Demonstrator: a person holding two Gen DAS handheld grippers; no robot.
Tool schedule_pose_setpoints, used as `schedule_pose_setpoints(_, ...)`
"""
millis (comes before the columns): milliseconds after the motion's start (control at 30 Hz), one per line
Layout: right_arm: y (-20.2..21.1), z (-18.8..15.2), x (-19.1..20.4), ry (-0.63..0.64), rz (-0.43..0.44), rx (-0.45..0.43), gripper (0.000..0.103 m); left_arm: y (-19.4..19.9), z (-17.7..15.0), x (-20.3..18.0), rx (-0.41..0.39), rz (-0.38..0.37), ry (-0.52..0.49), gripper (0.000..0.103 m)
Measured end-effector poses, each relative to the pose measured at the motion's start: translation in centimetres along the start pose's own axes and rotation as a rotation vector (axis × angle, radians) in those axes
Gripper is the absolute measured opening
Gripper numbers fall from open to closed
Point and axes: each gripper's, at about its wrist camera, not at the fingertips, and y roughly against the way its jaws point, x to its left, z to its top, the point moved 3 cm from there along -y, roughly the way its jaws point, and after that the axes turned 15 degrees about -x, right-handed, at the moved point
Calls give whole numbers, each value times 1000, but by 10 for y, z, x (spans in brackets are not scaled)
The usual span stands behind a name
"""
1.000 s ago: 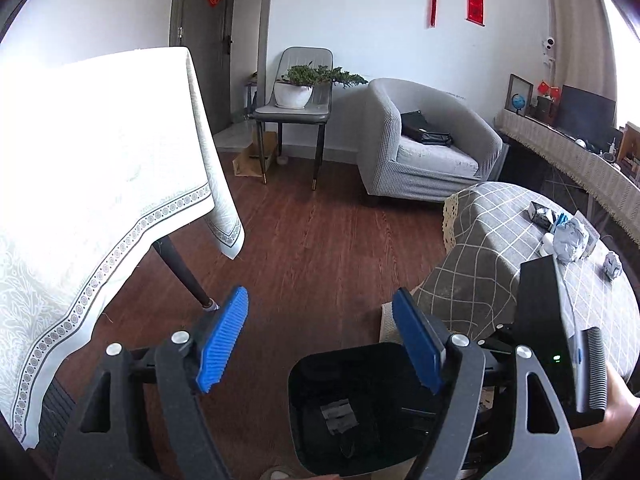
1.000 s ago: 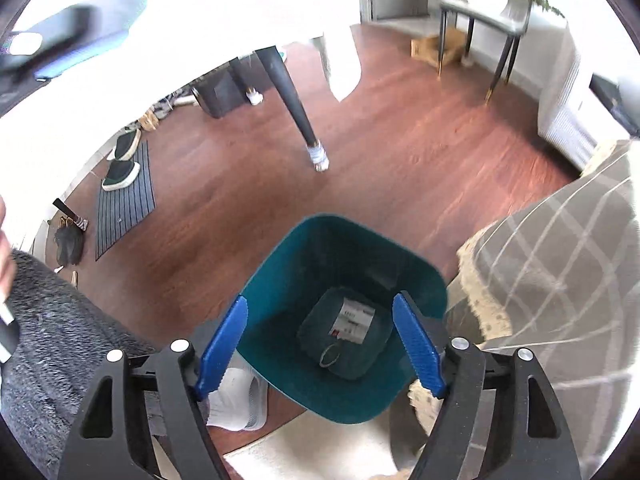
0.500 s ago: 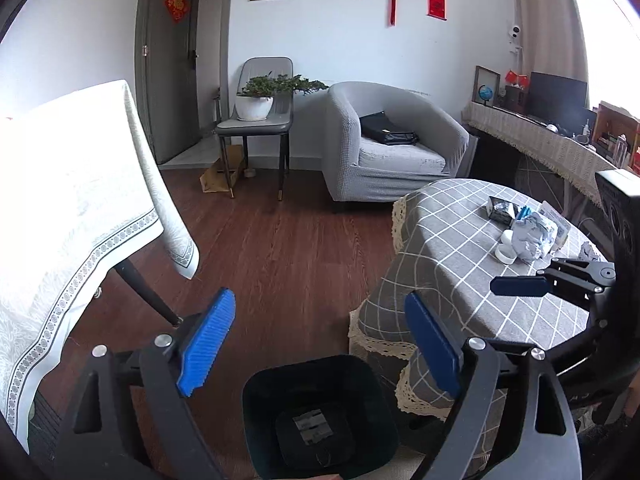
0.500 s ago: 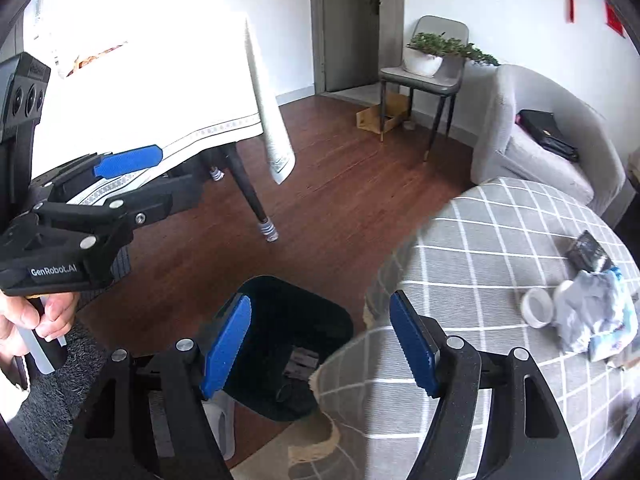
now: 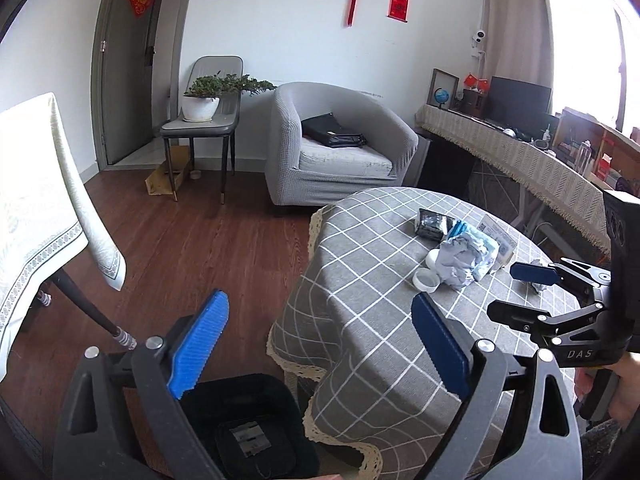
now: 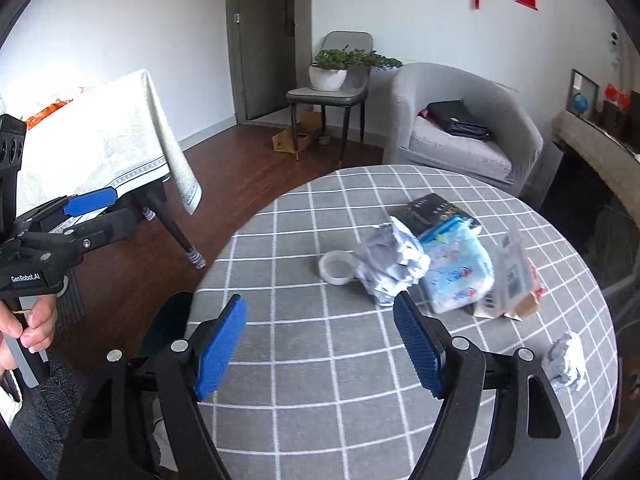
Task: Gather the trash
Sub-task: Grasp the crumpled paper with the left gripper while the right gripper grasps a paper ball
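Right wrist view: right gripper (image 6: pixel 320 344) hovers over the near part of the round checked table (image 6: pixel 280 360), jaws spread wide, nothing between them; left gripper (image 5: pixel 316 344) likewise released and empty, held off the table's left edge above the dark bin (image 5: pixel 248 432) on the floor.

Trash sits on the table's far-right part: big crumpled paper ball (image 6: pixel 390 266) mid-table, touching the white lid (image 6: pixel 337 267) on its left and the blue tissue pack (image 6: pixel 456 268) on its right; small crumpled paper ball (image 6: pixel 567 362) well apart, near the right edge.

Handling, my read: paper balls are light, soft and crushable; no fragility; pinch across the bulk at mid-height, since a shallow bite on an outer fold may just peel loose; tissue pack is soft with slick film, so grip across the short side; lid is thin, low and rigid, awkward to pinch flat; take it by the rim; dark wrapper (image 6: pixel 434 208) behind is flat and probably slippery.

Count: two paper balls; one lid; one tissue pack; one dark wrapper; one printed packet (image 6: pixel 510 276) at far right, partly hidden; one bin.
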Motion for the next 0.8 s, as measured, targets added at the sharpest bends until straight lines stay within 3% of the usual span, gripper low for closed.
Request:
schedule_pose_setpoints(367,31,-14,-72,-106,-113,-34,87,-54,22,-71,-3,-126,-88,96)
schedule_pose_setpoints(800,56,-33,-117,-173,-163,-30,91,-109,-2,-133,65,-205,-130,96)
